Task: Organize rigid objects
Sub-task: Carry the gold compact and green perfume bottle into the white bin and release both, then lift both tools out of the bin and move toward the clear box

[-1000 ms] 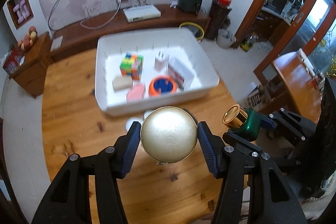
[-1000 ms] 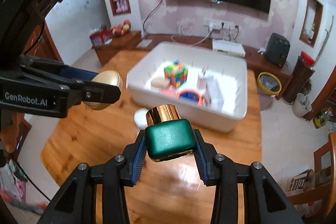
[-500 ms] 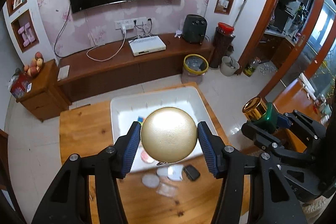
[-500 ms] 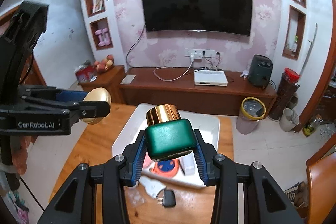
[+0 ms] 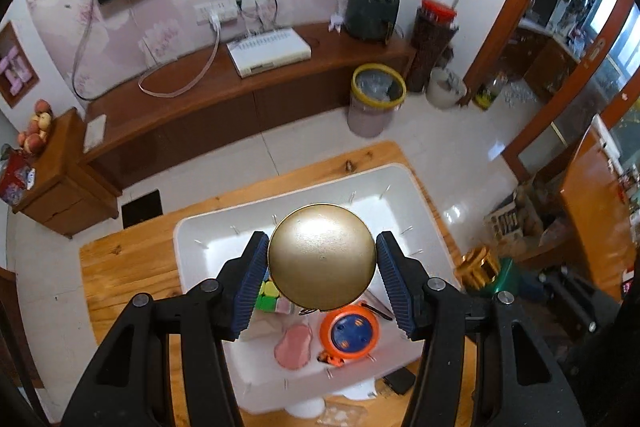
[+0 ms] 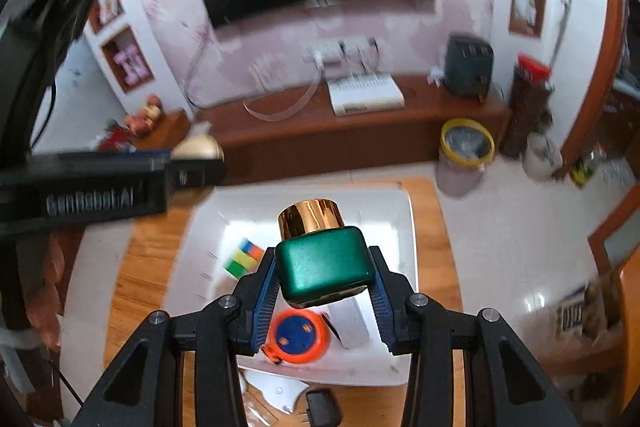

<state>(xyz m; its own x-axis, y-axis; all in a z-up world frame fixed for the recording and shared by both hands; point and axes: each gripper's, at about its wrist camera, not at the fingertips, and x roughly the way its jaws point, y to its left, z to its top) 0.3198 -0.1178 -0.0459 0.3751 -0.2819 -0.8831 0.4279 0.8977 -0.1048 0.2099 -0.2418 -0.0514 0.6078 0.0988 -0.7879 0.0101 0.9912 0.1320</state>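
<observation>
The left gripper (image 5: pixel 322 281) jaws clamp a gold round object (image 5: pixel 322 257) at frame centre, above the white bin (image 5: pixel 208 227). The right gripper (image 6: pixel 324 291) jaws clamp a green bottle (image 6: pixel 324 267), likewise above it. The cube (image 6: pixel 240 257) and orange disc (image 6: pixel 298 335) lie binned; both held items, and small pieces on the surface (image 6: pixel 144 267) at the lower edge, remain.

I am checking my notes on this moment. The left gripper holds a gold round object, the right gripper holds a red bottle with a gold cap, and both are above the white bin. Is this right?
Not quite: the bottle in the right gripper is green, not red, as the right wrist view shows. The rest stands: the left gripper holds the gold round object, the cap is gold, and both are above the white bin.
</observation>
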